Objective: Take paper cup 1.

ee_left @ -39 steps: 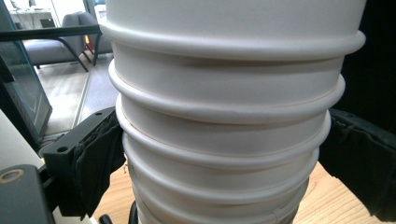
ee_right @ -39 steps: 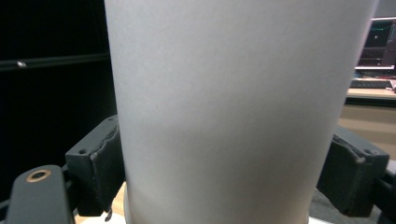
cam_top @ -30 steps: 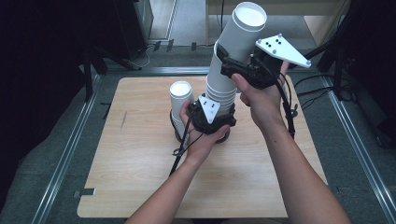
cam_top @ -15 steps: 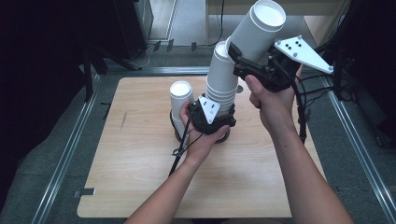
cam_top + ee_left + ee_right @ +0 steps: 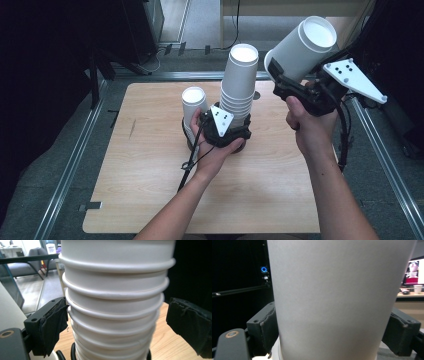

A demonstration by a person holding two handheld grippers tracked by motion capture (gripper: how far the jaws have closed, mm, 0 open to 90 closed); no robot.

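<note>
Right tool (image 5: pixel 292 70) grips a single white paper cup (image 5: pixel 304 46) by its lower wall, both pads pressed to it, tilted at upper right of the frame, clear of the stack, probably just separated. Left tool (image 5: pixel 231 131) brackets the base of the nested cup stack (image 5: pixel 241 82) at frame centre, left pad touching, right pad apart, apparently steadying it; a lone cup (image 5: pixel 193 106) stands beside. Light wooden table (image 5: pixel 150 165), metal-railed frame, dark surroundings.
</note>
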